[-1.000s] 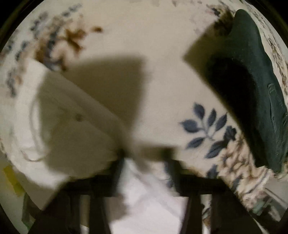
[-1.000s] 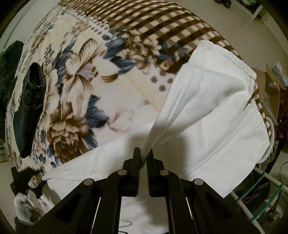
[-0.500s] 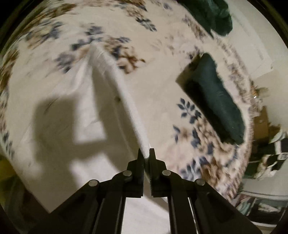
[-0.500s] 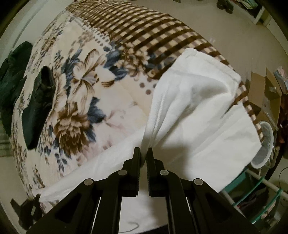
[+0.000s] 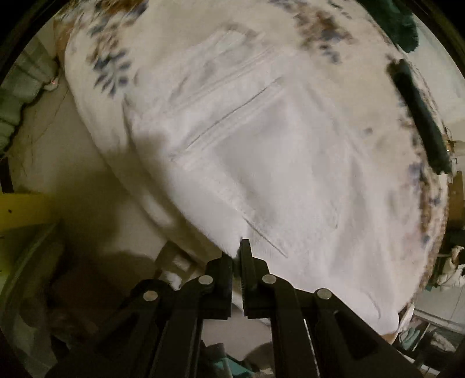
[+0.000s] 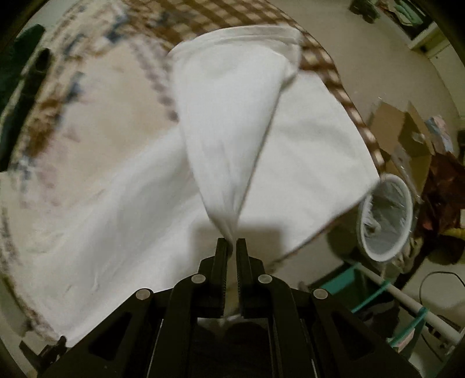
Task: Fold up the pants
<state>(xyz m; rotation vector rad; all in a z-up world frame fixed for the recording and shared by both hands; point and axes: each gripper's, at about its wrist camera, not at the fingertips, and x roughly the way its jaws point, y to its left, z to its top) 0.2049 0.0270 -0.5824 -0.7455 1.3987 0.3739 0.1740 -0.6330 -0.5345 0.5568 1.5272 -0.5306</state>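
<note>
My left tool (image 5: 237, 254) is clenched on an edge of the white pants (image 5: 284, 162), its two fingers pressed together with a corner of the fabric between them. My right tool (image 6: 232, 247) is also clenched on the pants (image 6: 226, 139), pinching a gathered point of cloth that fans upward from its tips into a lifted, cone-shaped flap.

The pants lie spread across the bed (image 6: 96, 116), which is covered by a cream blanket printed with blue and brown flowers (image 5: 110, 55) and, at its far end in the right view, a brown checked border (image 6: 203, 20). In the left view a pocket seam (image 5: 229, 116) runs diagonally across the pants, and the fabric drapes over the bed's near edge. A dark green folded garment (image 5: 421, 116) lies on the bed beyond the pants, well apart from them.

Off the bed on the pants' right side, in the right view, stand a white bin (image 6: 386, 218) with a liner and a brown cardboard box (image 6: 407, 133) on the floor.
</note>
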